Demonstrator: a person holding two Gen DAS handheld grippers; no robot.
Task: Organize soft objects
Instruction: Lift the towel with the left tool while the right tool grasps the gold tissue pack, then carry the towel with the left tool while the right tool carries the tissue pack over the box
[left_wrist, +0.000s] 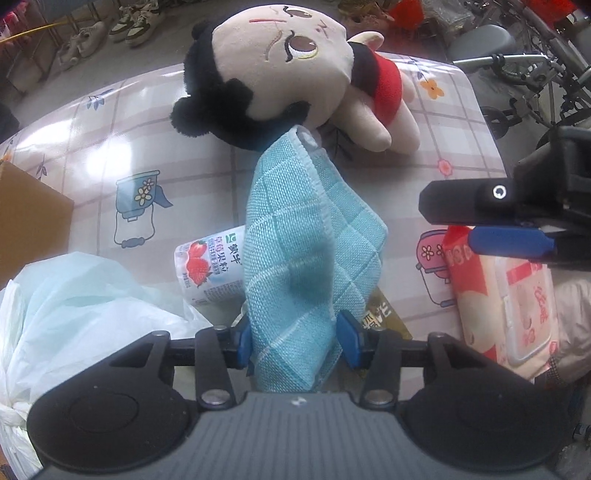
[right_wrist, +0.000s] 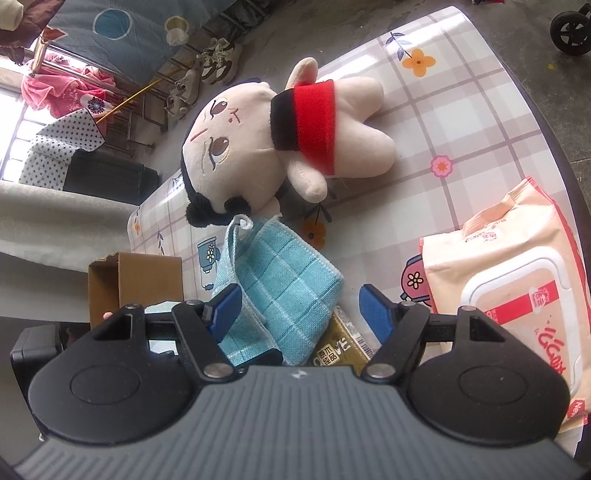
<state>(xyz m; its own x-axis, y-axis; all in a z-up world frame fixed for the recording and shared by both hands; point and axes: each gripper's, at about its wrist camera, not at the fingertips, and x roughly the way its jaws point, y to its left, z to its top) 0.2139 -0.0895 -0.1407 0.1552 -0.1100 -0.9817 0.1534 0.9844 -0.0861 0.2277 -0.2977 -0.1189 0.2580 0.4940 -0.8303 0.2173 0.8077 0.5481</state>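
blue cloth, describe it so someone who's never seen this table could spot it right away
On the checked flowery tablecloth, find the big-headed plush doll with black hair. The blue cloth runs from just under its head towards the left gripper, across a strawberry drink bottle. It is the only woven, light blue, grid-patterned item.

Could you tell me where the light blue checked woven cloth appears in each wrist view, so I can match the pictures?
Left wrist view: the light blue checked woven cloth runs up the centre, from between the left gripper fingers to the plush doll.
Right wrist view: the cloth lies left of centre, below the doll's head.
Shared landmark: the plush doll with black hair and a red top.
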